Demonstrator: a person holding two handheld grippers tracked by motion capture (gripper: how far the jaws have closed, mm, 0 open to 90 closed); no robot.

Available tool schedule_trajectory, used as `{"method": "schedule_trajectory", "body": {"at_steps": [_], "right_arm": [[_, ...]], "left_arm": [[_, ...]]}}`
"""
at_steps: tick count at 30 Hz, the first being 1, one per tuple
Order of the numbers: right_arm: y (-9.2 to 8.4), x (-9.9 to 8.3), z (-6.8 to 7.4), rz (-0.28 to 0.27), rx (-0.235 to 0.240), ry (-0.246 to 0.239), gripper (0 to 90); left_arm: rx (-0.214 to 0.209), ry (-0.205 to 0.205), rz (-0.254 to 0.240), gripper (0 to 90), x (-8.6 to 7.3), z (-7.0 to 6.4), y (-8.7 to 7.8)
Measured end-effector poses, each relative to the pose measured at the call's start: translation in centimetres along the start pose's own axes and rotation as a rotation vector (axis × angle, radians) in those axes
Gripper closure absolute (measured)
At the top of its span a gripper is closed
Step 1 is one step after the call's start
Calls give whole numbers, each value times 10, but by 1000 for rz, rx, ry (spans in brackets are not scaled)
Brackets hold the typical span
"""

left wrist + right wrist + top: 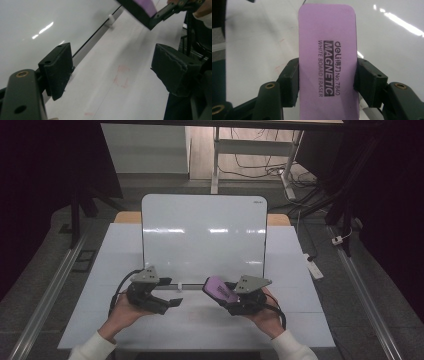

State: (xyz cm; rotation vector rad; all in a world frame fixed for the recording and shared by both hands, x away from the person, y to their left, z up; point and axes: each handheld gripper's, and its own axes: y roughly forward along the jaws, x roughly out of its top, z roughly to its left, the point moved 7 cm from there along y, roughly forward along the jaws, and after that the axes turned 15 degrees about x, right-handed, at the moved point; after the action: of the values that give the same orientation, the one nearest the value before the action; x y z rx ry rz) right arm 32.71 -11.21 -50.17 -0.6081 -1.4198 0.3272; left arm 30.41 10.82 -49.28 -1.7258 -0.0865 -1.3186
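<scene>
Our right tool (325, 75) pinching the purple eraser (328, 50) at frame centre, our left tool (110, 70) spread, nothing between, whiteboard (202, 232) above

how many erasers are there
1: a purple eraser clamped between the jaws of the right gripper, held just in front of the whiteboard near its bottom edge. Another could be hidden behind the board.

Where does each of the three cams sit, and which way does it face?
High view: above the person's side, looking forward and down on the table and whiteboard; both forearms, left gripper, right gripper show.
Left gripper view: between its own open jaws, along the whiteboard's foot.
Right gripper view: along its jaws, clamped on the purple eraser.
Shared: all three views show the eraser and whiteboard.
</scene>
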Motion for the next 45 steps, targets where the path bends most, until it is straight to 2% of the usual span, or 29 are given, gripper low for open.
{"method": "schedule_trajectory", "body": {"at_steps": [5,11,19,23,26,29,31,38,39,42,45], "right_arm": [[7,-2,5,30,59,-27,400],[16,-1,13,53,118,-60,400],[21,-1,19,72,159,-86,399],[21,-1,21,74,183,-99,399],[22,-1,25,81,208,-105,400],[23,-1,27,82,233,-109,400],[24,0,27,83,244,-107,399],[24,0,27,67,236,-97,389],[23,1,27,62,229,-96,383],[22,2,23,43,174,-92,355],[19,3,21,31,109,-95,336]], "left_arm": [[-49,70,15,185,10,-11,14],[-113,134,25,206,16,-25,27],[-155,170,44,227,17,-33,34],[-186,177,50,244,16,-35,35],[-208,197,57,256,15,-38,36],[-223,213,66,286,14,-42,37],[-219,230,72,337,13,-43,38],[-219,212,58,386,15,-42,36],[-213,197,53,388,15,-41,35],[-208,149,44,392,17,-37,36],[-185,107,42,393,18,-30,36]]}}
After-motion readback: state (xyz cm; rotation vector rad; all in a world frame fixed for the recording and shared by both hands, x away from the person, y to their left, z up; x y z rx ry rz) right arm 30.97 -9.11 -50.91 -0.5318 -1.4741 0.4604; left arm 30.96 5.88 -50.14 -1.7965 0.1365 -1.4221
